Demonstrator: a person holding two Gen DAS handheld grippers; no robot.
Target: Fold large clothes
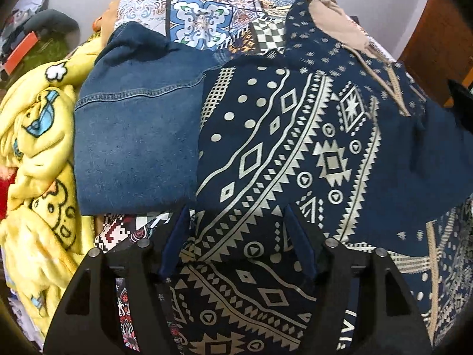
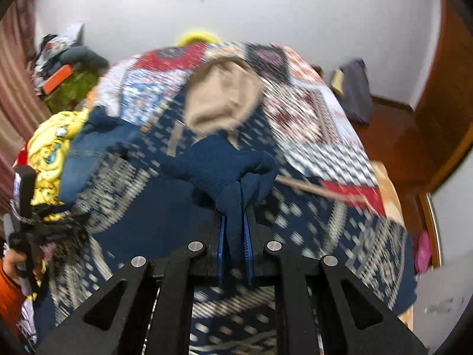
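Note:
A navy hoodie with a cream geometric print (image 1: 295, 153) lies spread on the bed, its tan-lined hood (image 1: 334, 20) at the far end. My left gripper (image 1: 236, 213) is open, its blue fingers (image 1: 177, 236) straddling the hoodie's near folded part, holding nothing. My right gripper (image 2: 235, 207) is shut on the hoodie's plain navy sleeve cuff (image 2: 230, 171), lifted above the hoodie's body (image 2: 325, 230). The hood (image 2: 221, 97) lies beyond it. The right wrist view is motion-blurred. The left gripper (image 2: 26, 207) shows at its left edge.
A folded denim garment (image 1: 136, 136) lies left of the hoodie. A yellow cartoon blanket (image 1: 38, 159) is bunched at the left. A patchwork bedspread (image 1: 207, 14) covers the bed. A wooden door (image 2: 437, 103) and floor lie to the right, clutter (image 2: 65, 68) at far left.

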